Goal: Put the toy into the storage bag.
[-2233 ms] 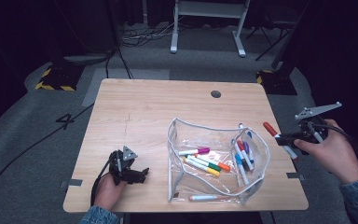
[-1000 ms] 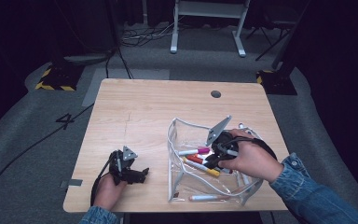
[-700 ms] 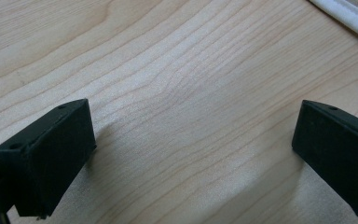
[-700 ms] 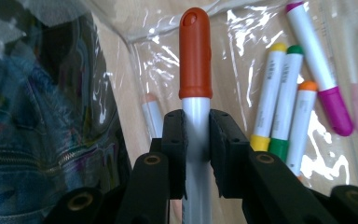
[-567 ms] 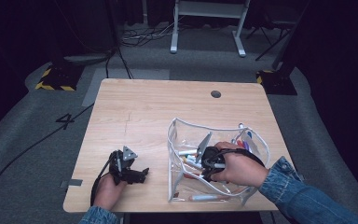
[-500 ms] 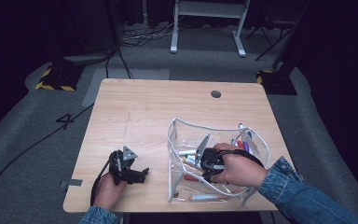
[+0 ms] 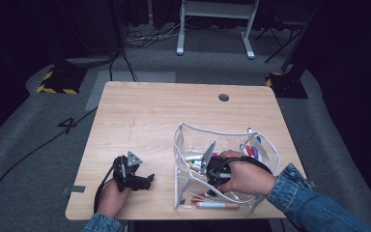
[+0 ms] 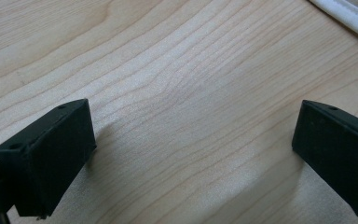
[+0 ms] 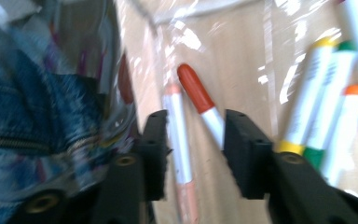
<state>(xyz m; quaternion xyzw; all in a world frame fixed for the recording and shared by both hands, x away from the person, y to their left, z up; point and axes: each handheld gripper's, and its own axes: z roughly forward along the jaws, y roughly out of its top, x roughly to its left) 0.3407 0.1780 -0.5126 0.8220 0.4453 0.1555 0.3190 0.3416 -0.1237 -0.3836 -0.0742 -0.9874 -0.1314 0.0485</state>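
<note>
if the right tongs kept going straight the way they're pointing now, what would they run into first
Probably the red-capped marker lying between the open right tongs, then the peach-capped marker beside it, inside the clear pouch. Depth is unclear in this blurred view.

Your left gripper [image 7: 147, 180] is a compact black unit with a grey three-cornered plate on top. A black cable loops from it past your left hand [image 7: 111, 195]. Seen from its own camera, its jaws are matte black rectangular blocks with squared edges, each carrying small round holes near the corners.

Your right gripper [image 9: 193, 140] is also black and carries the same grey plate. Its jaws are black blocks mounted on black arms, with brass-coloured round fasteners set into the arms below them.

You wear blue denim sleeves on both arms. The right sleeve [image 7: 314, 203] has a buttoned cuff with visible stitching.
</note>
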